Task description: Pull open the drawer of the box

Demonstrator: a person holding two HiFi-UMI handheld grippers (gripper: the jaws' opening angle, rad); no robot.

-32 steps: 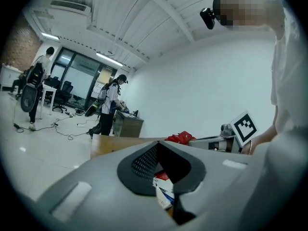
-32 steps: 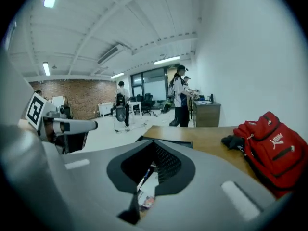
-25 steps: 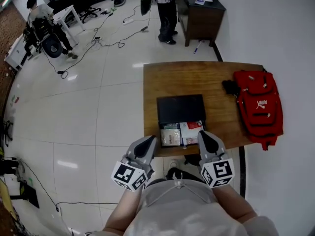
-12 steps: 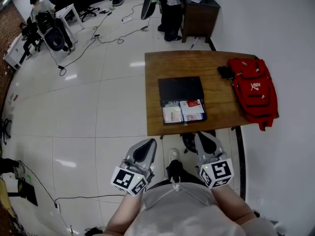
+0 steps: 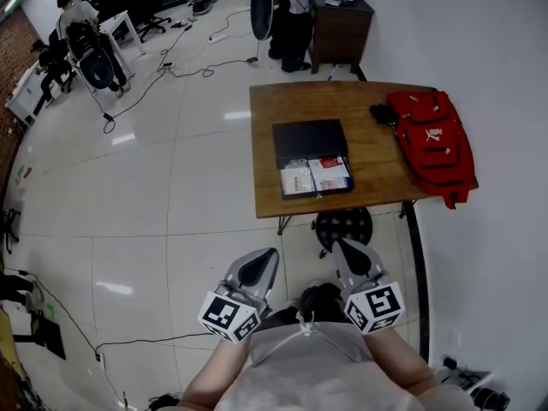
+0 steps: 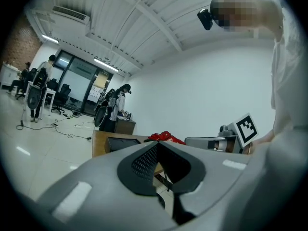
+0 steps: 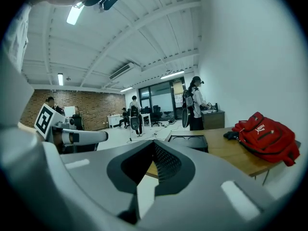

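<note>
The black box (image 5: 309,137) lies on the wooden table (image 5: 377,157), its drawer (image 5: 315,178) pulled out toward me with papers and packets showing inside. Both grippers hang close to my body, well short of the table. My left gripper (image 5: 265,255) is shut with nothing in it, and so is my right gripper (image 5: 340,246). In the left gripper view the left gripper (image 6: 156,144) has its tips together, and the box (image 6: 120,142) is small and far off. In the right gripper view the right gripper (image 7: 153,142) is shut too, with the box (image 7: 188,141) beyond it.
A red backpack (image 5: 431,139) lies on the table's right side. A round black stool (image 5: 344,226) stands on the floor between me and the table. A dark cabinet (image 5: 339,24) and people stand at the back, with cables on the floor at the far left.
I have backed away from the table: the box and its pulled-out drawer now sit farther off. Both grippers came away from the drawer's front and stayed shut.
</note>
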